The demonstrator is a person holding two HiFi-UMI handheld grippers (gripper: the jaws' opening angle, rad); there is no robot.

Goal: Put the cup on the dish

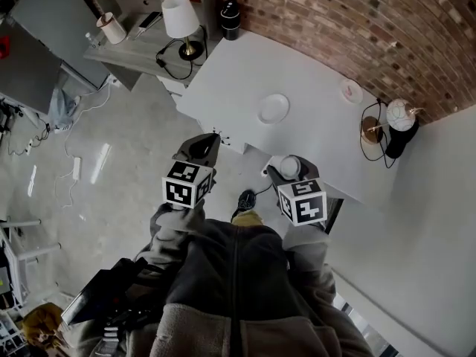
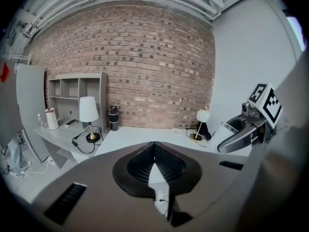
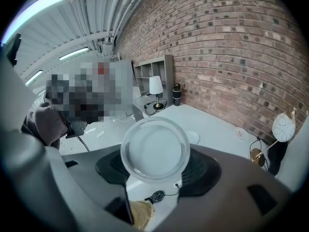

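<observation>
A white cup (image 1: pixel 289 166) sits between the jaws of my right gripper (image 1: pixel 291 171), which is shut on it just off the near edge of the white table (image 1: pixel 223 80). In the right gripper view the cup (image 3: pixel 154 146) fills the middle, mouth towards the camera, with the right gripper (image 3: pixel 157 172) closed round it. The white dish (image 1: pixel 274 108) lies bare on the table, beyond the cup; it shows small as the dish (image 3: pixel 193 137) past the cup's rim. My left gripper (image 1: pixel 212 141) is shut and holds nothing, at the table's near left corner. Its jaws (image 2: pixel 154 146) meet at the tips.
A white-shaded lamp (image 1: pixel 178 17) and a black bottle (image 1: pixel 230 17) stand at the back left. A small pinkish saucer (image 1: pixel 351 91) and a globe lamp (image 1: pixel 400 115) are at the table's right end by the brick wall. Cables cross the floor on the left.
</observation>
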